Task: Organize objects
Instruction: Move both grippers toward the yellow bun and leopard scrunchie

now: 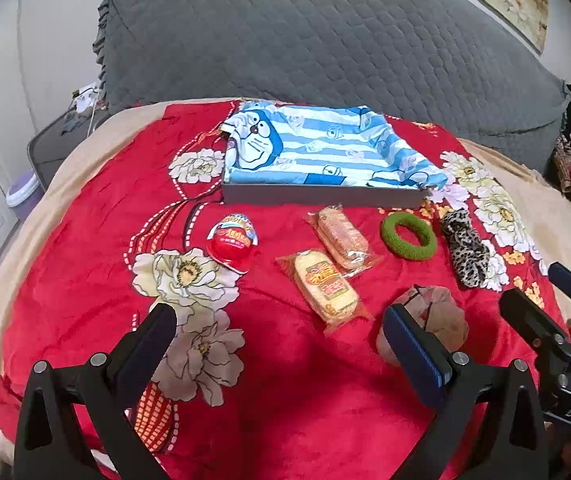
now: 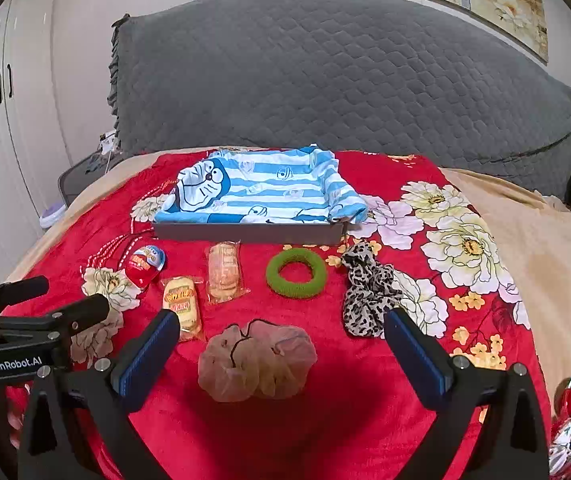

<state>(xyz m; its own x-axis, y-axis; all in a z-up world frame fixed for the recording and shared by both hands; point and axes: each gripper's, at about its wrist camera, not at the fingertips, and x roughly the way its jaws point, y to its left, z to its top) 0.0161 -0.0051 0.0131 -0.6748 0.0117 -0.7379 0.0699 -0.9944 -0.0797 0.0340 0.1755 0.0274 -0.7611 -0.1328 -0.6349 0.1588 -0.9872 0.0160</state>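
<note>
I note a bed [image 2: 545, 264] under a red floral blanket [image 2: 325, 420]. Directly on it: a grey tray [image 2: 245, 233] toward the head edge, egg-shaped toy [image 2: 143, 266], two wrapped snacks [image 2: 224, 278], green ring [image 2: 296, 273], leopard scrunchie [image 2: 367, 300], beige pouch [image 2: 257, 362].

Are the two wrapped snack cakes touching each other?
Touching. In the left wrist view the yellow snack cake's wrapper meets the orange snack cake's wrapper at their near corners; the cakes inside stay apart.
</note>
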